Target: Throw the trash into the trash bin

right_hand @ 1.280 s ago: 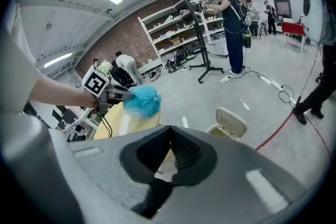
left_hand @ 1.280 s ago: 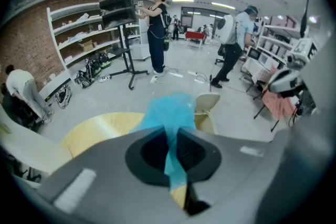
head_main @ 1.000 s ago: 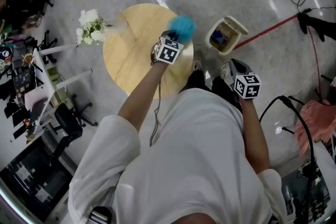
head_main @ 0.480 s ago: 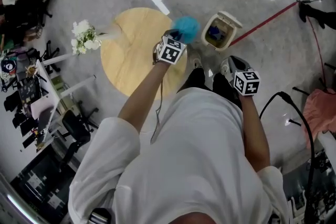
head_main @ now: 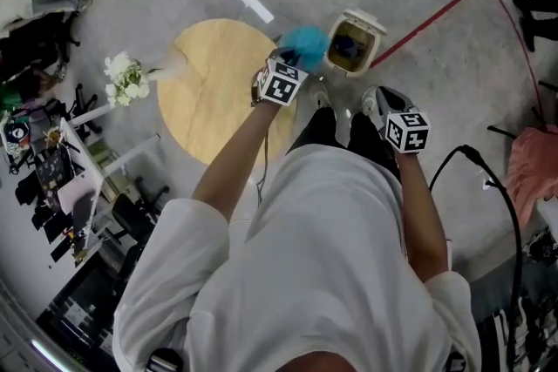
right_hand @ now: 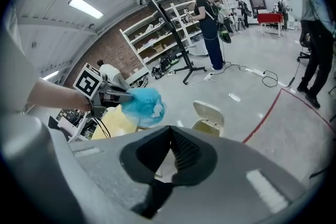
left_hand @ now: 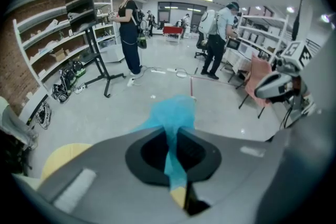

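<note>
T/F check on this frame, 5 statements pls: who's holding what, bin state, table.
1. The left gripper is shut on a blue bag. True.
2. The trash bin has its lid closed. False: the lid is flipped open.
3. The right gripper carries trash too. False: its jaws are together with nothing between them.
4. White flowers sit at the edge of the round wooden table. True.
5. The blue bag is inside the bin. False: it hangs from the left jaws, between table and bin in the head view.
</note>
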`<move>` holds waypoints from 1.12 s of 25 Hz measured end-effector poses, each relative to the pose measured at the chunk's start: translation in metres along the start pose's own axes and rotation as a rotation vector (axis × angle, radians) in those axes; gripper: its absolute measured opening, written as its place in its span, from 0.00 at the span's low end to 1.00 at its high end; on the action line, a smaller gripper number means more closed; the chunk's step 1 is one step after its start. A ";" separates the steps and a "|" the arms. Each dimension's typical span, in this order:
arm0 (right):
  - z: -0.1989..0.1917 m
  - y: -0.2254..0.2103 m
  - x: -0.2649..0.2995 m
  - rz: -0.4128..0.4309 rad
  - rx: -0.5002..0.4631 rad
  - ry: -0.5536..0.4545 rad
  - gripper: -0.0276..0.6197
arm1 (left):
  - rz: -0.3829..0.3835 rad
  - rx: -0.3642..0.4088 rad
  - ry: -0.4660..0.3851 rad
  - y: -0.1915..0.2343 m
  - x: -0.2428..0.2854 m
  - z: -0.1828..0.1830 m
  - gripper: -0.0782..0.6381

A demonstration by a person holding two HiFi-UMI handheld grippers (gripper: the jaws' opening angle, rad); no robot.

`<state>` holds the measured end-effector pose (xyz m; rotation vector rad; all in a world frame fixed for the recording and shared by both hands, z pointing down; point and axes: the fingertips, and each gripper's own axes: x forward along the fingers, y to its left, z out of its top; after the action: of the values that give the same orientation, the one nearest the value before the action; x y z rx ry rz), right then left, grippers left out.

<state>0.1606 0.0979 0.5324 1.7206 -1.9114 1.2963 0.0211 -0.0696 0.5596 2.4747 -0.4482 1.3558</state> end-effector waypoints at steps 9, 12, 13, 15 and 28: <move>-0.009 -0.025 -0.012 -0.022 0.049 -0.004 0.04 | -0.047 0.031 0.023 -0.029 0.029 0.018 0.12; -0.013 -0.036 -0.013 -0.029 0.066 -0.004 0.04 | -0.059 0.038 0.035 -0.037 0.041 0.022 0.12; -0.014 -0.040 -0.013 -0.032 0.071 -0.004 0.04 | -0.062 0.041 0.037 -0.039 0.045 0.022 0.12; -0.015 -0.047 -0.012 -0.037 0.081 -0.004 0.04 | -0.065 0.046 0.041 -0.041 0.052 0.024 0.12; -0.033 -0.089 -0.001 -0.042 0.132 0.023 0.04 | -0.097 0.015 0.093 -0.069 0.103 0.012 0.12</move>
<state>0.2290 0.1320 0.5895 1.7893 -1.8038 1.4491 0.1106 -0.0250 0.6340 2.3997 -0.2948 1.4325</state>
